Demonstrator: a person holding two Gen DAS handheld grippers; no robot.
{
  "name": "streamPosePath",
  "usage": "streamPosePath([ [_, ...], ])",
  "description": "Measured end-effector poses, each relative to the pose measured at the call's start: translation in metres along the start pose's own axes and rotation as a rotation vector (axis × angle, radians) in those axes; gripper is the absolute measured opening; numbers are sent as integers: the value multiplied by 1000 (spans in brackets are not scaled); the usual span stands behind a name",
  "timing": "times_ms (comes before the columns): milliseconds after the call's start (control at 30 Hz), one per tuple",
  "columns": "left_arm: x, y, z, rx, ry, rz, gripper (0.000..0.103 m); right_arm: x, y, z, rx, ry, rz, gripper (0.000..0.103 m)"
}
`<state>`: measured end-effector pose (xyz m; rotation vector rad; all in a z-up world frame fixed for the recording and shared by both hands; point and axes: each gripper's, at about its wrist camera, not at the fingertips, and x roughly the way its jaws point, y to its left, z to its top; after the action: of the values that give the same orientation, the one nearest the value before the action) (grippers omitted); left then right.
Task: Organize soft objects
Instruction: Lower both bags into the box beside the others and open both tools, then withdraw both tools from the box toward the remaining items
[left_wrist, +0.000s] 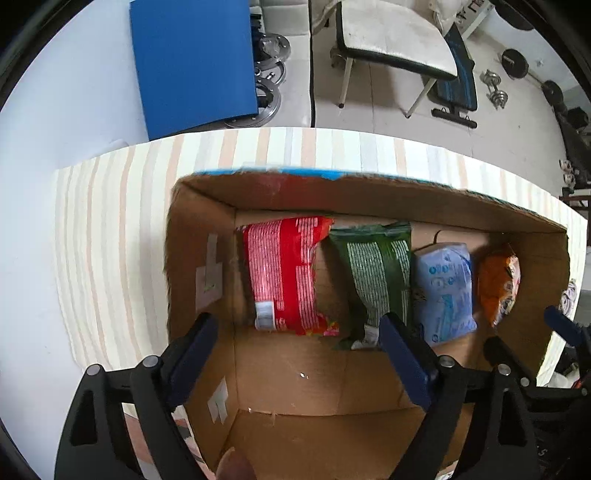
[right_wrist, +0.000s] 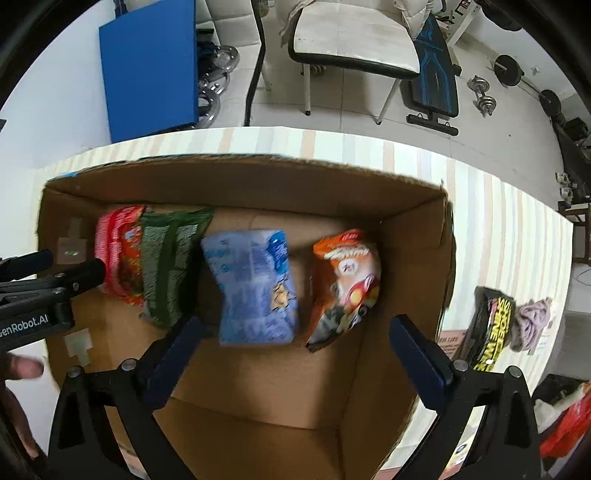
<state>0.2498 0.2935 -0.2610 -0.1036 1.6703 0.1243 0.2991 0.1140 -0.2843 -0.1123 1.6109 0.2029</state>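
Four soft packets (left_wrist: 373, 277) in cardboard box (left_wrist: 295, 373), left tool (left_wrist: 299, 354) wide, right tool (right_wrist: 295, 354) wide, both empty

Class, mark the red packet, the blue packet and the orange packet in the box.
red packet (left_wrist: 284, 273): left wrist view, on its middle.
blue packet (right_wrist: 255, 288): right wrist view, on its middle.
orange packet (right_wrist: 349, 273): right wrist view, on its printed front.

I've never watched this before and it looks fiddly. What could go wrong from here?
The black-and-yellow packet and the lilac cloth lie outside the cardboard box, near the table's edge, so a clumsy grab might push them off. Adding more could squash the orange packet or the blue pack. Both grippers, left and right, are open and empty.
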Motion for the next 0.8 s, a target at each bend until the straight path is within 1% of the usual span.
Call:
streamPosePath([
  [33,-4,-1,-6,2,-16,1,97,0,1,-3,1,-3,4,103],
  [100,-9,-1,-17,5,-36,13,97,-2,2,-11,3,-8,11,103],
  [167,-11,-2,-25,-4,-60,10,97,-5,3,-19,3,-19,10,103],
  [267,-16,-1,-45,-23,-99,-4,97,-13,4,-34,6,-52,4,103],
  [367,-19,-4,-65,-25,-135,10,97,-21,4,-53,11,-85,16,103],
  [533,-31,-7,-98,-48,-205,14,97,-43,9,-85,-7,-156,22,103],
  [633,-44,-4,-118,-72,-251,9,97,-60,11,-106,-17,-201,25,103],
  [800,-71,-6,-150,-71,-326,25,97,-91,7,-138,-13,-267,50,103],
])
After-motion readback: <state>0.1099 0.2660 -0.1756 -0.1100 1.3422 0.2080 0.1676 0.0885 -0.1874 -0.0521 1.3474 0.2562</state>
